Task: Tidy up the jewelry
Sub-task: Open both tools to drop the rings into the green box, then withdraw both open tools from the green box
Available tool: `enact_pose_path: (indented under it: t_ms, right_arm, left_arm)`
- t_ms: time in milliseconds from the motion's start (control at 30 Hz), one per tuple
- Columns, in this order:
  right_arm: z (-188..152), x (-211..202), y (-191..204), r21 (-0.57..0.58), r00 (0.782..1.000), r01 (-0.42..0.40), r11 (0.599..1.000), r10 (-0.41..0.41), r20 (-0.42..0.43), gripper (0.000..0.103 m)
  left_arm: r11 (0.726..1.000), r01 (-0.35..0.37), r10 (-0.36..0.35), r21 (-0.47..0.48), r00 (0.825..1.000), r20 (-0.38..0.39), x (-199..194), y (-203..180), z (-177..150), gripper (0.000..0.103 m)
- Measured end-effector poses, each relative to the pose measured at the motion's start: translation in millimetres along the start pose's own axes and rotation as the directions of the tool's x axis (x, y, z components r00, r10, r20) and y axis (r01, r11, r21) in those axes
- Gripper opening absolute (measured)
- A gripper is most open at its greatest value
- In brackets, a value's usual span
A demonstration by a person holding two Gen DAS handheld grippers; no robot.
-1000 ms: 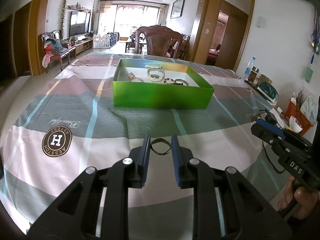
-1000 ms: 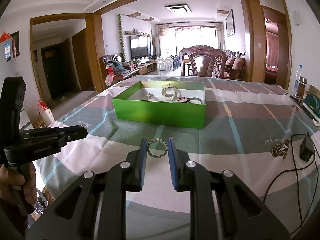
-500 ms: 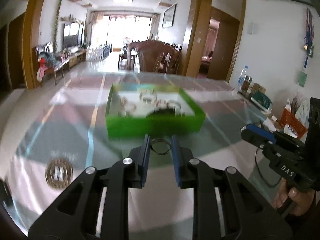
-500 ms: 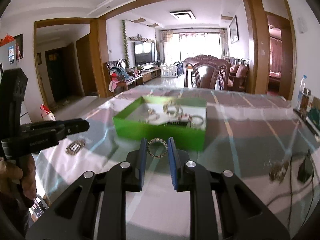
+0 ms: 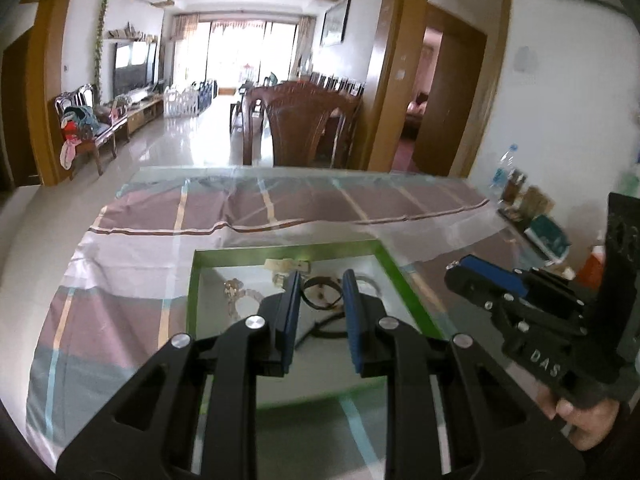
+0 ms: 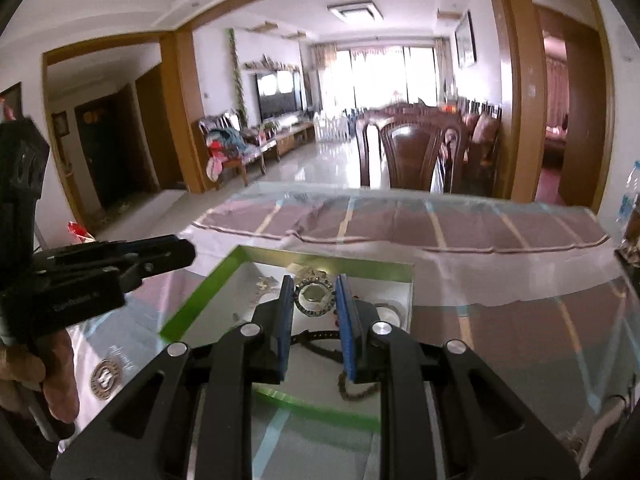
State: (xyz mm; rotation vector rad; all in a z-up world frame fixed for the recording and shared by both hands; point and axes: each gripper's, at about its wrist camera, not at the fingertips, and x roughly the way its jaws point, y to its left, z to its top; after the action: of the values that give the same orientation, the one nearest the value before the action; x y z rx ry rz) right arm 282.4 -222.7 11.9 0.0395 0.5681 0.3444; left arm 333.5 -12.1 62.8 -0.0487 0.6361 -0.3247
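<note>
While a second ago both tongs were low over the striped tablecloth (image 5: 132,248) with the green box (image 5: 191,280) well ahead, they have now travelled forward and hang above the open box itself. Left tongs (image 5: 320,296) are clamped on a thin dark ring-shaped band (image 5: 320,300), held upright between the blue pads. Right tongs (image 6: 311,296) are clamped on a spiky, beaded silver ring (image 6: 314,298), also pinched between the pads. Neither grip has changed during the carry — only the position has. Inside the box, on its pale floor, other jewelry already lies: a pale bracelet (image 5: 236,292) towards the left, and a dark strap (image 6: 316,336) near the front wall. Beyond the box, the tablecloth runs to the far table edge, then wooden chairs (image 6: 412,156). Judging by this, the carrying step looks finished; what remains is probably lowering both pieces and releasing them into a free spot — not yet done.
</note>
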Motion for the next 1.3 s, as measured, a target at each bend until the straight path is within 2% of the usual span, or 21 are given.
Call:
enact_pose_path:
  t_ms: [67, 200, 400, 433, 467, 500, 533, 567, 600, 667, 733, 800, 867, 967, 1033, 1133, 1233, 1300]
  right_arm:
    - [1.6, 28.5, -5.3, 0.004, 0.999, 0.020, 1.000, -0.020, -0.032, 0.021]
    - [-0.2, 72.5, -22.4, 0.052, 0.995, 0.033, 0.998, -0.028, -0.096, 0.021]
    - [-1.5, 100.5, -38.1, 0.069, 0.991, 0.046, 0.997, -0.036, -0.132, 0.021]
    - [-1.7, 102.3, -36.9, 0.066, 0.991, 0.047, 0.997, -0.038, -0.130, 0.021]
    - [-1.6, 103.4, -37.1, 0.062, 0.991, 0.052, 0.997, -0.044, -0.126, 0.022]
    - [0.2, 103.5, -37.4, 0.058, 0.991, 0.060, 0.997, -0.053, -0.119, 0.026]
    - [0.2, 101.4, -36.0, 0.053, 0.992, 0.062, 0.997, -0.055, -0.115, 0.034]
    - [-0.1, 96.2, -33.5, 0.048, 0.993, 0.067, 0.997, -0.062, -0.098, 0.053]
    - [-0.1, 88.2, -30.2, 0.044, 0.995, 0.080, 0.996, -0.076, -0.067, 0.065]
    - [-1.9, 68.9, -28.2, 0.044, 0.996, 0.092, 0.995, -0.091, -0.018, 0.074]
    - [-5.4, 47.0, -26.5, 0.059, 0.997, 0.076, 0.995, -0.077, 0.009, 0.078]
    - [-11.5, 19.3, -23.4, 0.073, 0.997, 0.064, 0.995, -0.067, 0.043, 0.089]
    - [-25.0, -18.8, -16.2, 0.080, 0.993, 0.073, 0.994, -0.079, 0.082, 0.096]
    - [-49.4, -61.9, -0.9, 0.067, 0.992, 0.081, 0.994, -0.087, 0.094, 0.099]
    - [-66.2, -81.6, 9.0, 0.051, 0.993, 0.090, 0.995, -0.093, 0.077, 0.099]
    - [-93.9, -110.3, 22.7, 0.057, 0.990, 0.122, 0.991, -0.126, 0.063, 0.099]
    - [-112.9, -127.3, 32.1, 0.069, 0.988, 0.141, 0.988, -0.144, 0.051, 0.099]
    - [-122.7, -136.1, 37.1, 0.070, 0.986, 0.155, 0.985, -0.159, 0.045, 0.099]
  left_arm:
    - [1.000, -0.028, 0.027, -0.012, 0.998, -0.054, 37.8, 6.9, 7.7, 0.021]
    - [0.997, -0.067, 0.063, -0.028, 0.992, -0.111, 85.2, 19.7, 8.5, 0.021]
    - [0.994, -0.103, 0.098, -0.027, 0.986, -0.136, 108.8, 31.8, -0.3, 0.022]
    - [0.993, -0.112, 0.108, -0.025, 0.985, -0.136, 111.3, 32.5, -0.4, 0.025]
    - [0.992, -0.126, 0.122, -0.022, 0.983, -0.136, 112.1, 33.4, -1.3, 0.032]
    - [0.990, -0.138, 0.134, -0.022, 0.983, -0.129, 110.8, 34.0, -2.0, 0.059]
    - [0.989, -0.147, 0.144, -0.024, 0.983, -0.111, 105.9, 32.5, -2.3, 0.085]
    - [0.985, -0.170, 0.168, -0.022, 0.984, -0.062, 97.3, 31.8, -3.0, 0.090]
    - [0.982, -0.188, 0.188, -0.017, 0.982, -0.025, 90.0, 31.6, -4.0, 0.091]
    - [0.977, -0.214, 0.214, 0.005, 0.977, 0.002, 75.1, 28.0, -5.2, 0.092]
    - [0.975, -0.220, 0.219, 0.016, 0.975, 0.024, 55.5, 23.6, -8.8, 0.094]
    - [0.974, -0.225, 0.223, 0.019, 0.972, 0.073, 25.1, 19.1, -18.0, 0.098]
    - [0.976, -0.215, 0.213, 0.008, 0.970, 0.113, -6.4, 14.8, -31.9, 0.099]
    - [0.980, -0.199, 0.198, -0.005, 0.971, 0.136, -46.7, 8.4, -58.9, 0.099]
    - [0.980, -0.198, 0.197, -0.003, 0.973, 0.120, -66.9, 2.9, -80.7, 0.099]
    - [0.980, -0.196, 0.197, -0.015, 0.976, 0.093, -86.4, -4.4, -108.1, 0.099]
    - [0.987, -0.157, 0.159, -0.024, 0.985, 0.073, -103.4, -15.4, -136.2, 0.099]
    - [0.985, -0.171, 0.172, -0.028, 0.983, 0.065, -113.2, -24.0, -152.8, 0.099]
